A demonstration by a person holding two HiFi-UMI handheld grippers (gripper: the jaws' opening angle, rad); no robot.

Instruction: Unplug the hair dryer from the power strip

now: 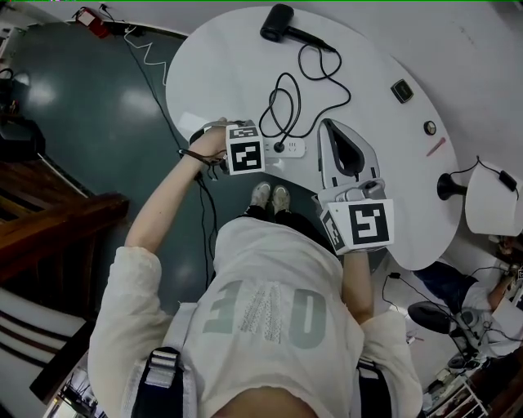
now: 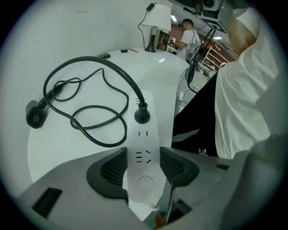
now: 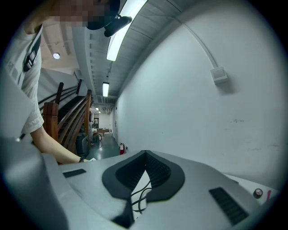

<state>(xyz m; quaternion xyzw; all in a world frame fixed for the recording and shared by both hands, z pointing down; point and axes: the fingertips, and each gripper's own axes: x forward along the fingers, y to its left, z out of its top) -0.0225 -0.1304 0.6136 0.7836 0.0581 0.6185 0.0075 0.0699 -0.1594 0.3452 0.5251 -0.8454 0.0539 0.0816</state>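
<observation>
A white power strip [image 2: 143,152] lies on the white table [image 1: 221,73] near its front edge. A black plug [image 2: 141,115] sits in the strip's far socket. Its cord [image 2: 90,112] loops over the table to the black hair dryer [image 1: 278,22], which lies at the far side. My left gripper [image 2: 143,170] points steeply down, open, its pads on either side of the strip's near end. In the head view only its marker cube [image 1: 243,148] shows, beside the strip [image 1: 288,148]. My right gripper [image 1: 333,131] hovers to the right of the strip, shut and empty.
A white lamp [image 1: 490,196] stands at the table's right end. A small black square thing [image 1: 401,91], a round knob [image 1: 430,127] and a red pen [image 1: 435,147] lie on the right part. The person's feet [image 1: 271,196] are at the table's near edge. A dark floor and a stair rail lie to the left.
</observation>
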